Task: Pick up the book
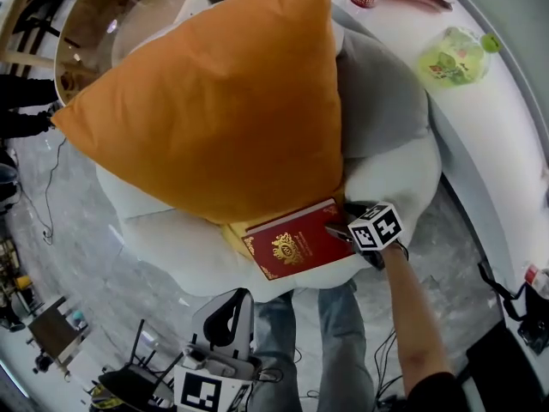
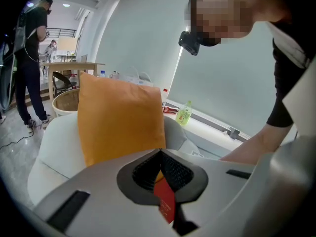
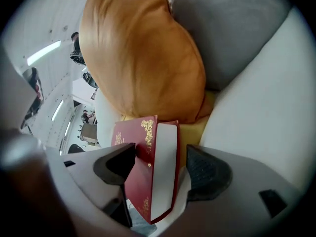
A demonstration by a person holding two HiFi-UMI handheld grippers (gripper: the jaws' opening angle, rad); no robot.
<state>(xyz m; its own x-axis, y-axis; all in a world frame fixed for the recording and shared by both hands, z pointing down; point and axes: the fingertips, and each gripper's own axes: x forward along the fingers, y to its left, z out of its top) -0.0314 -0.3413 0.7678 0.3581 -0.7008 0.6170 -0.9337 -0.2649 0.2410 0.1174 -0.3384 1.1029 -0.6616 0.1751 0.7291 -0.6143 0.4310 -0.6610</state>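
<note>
we hold right tongs point(image 3: 160, 164) wide apart astride edge of red hardcover book point(image 1: 296, 245), pads not clamping. book lies flat on white cushioned seat point(image 1: 171, 251), at lower edge of orange pillow point(image 1: 223, 101). left tongs point(image 2: 159, 153) closed, empty.

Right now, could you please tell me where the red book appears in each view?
Head view: book low centre, below the orange cushion.
Left gripper view: red sliver, bottom centre, behind the left tongs.
Right gripper view: bottom centre, between the open right tongs.
Shared landmark: orange cushion.
</note>
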